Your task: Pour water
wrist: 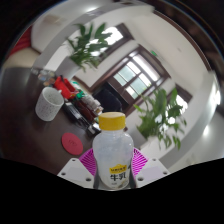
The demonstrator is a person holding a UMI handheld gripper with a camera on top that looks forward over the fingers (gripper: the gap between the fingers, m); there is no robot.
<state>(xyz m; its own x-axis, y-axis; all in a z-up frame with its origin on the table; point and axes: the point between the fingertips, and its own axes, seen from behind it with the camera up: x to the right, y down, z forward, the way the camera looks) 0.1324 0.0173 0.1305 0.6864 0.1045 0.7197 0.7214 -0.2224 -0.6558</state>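
Currently clamped on bottle – both pink pads of gripper pressed to its sides, yellow cap on. White cup well apart, beyond fingers. Carry level to cup – uncap, then tilt slowly over rim.

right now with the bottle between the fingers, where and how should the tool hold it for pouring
Grip the bottle on its straight body around the label, well below the yellow cap, coming in level from the side the tool already faces. The body is wide and even, so the pads seat flat there, while the neck narrows. It already looks gripped at that height, leaving the cup beyond as the pour target.
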